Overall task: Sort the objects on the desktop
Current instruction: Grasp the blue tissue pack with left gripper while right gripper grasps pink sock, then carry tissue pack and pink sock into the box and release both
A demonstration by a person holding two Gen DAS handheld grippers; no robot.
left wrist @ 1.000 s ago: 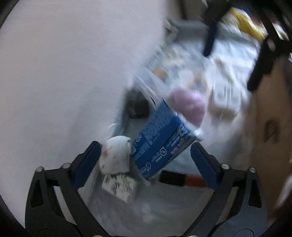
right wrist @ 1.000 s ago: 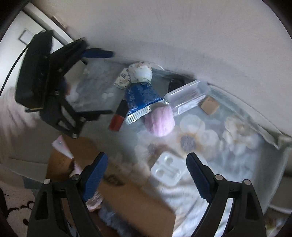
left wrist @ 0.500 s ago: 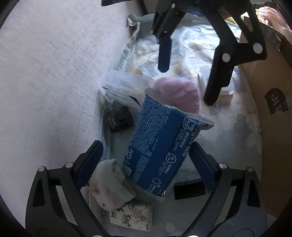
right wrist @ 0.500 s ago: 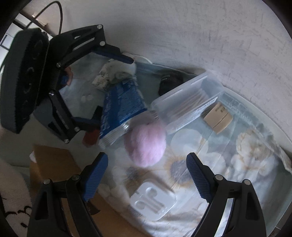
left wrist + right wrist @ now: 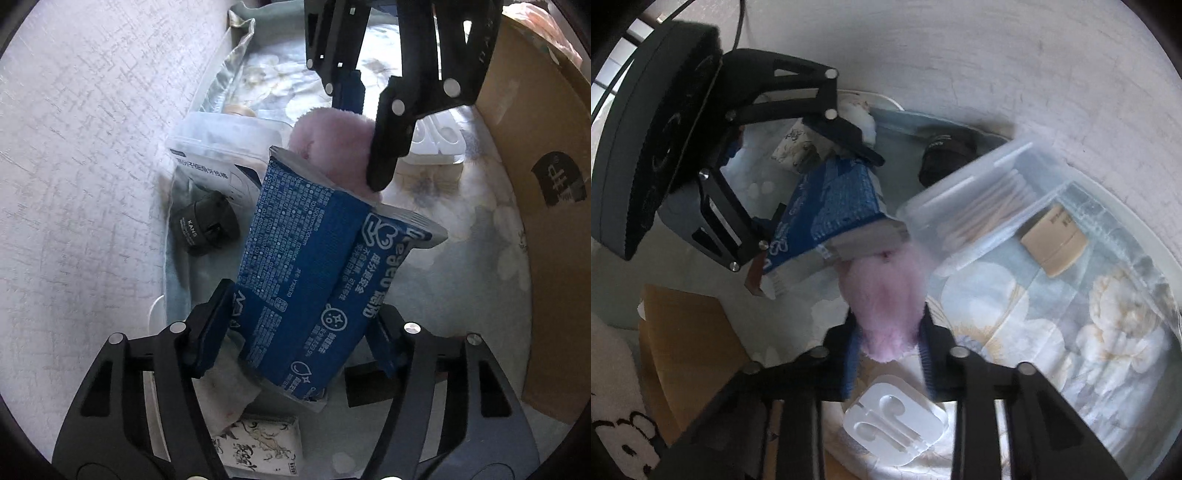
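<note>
Right now your left tool [image 5: 299, 325] has its jaws closing around the lower end of the blue wipes packet [image 5: 317, 280], the blue pads [image 5: 212, 328] flanking it on both sides and at or very near its wrapper. The packet's long axis runs straight away from that tool, tilting up toward the pink fluffy ball [image 5: 332, 147] that lies just past its crimped far end. Your right tool [image 5: 888, 363] has clamped down tight on that ball, squeezing the fluff between its pads. So each hand sits nearest its own item, with the packet's upper edge resting against the ball. I'd judge that lifting either one will nudge the other. Just beyond them, against the wall, sit the clear plastic box [image 5: 979, 199] and a small black case [image 5: 205, 223]; the cardboard box [image 5: 535, 184] stands alongside the flowered tabletop [image 5: 476, 258].
</note>
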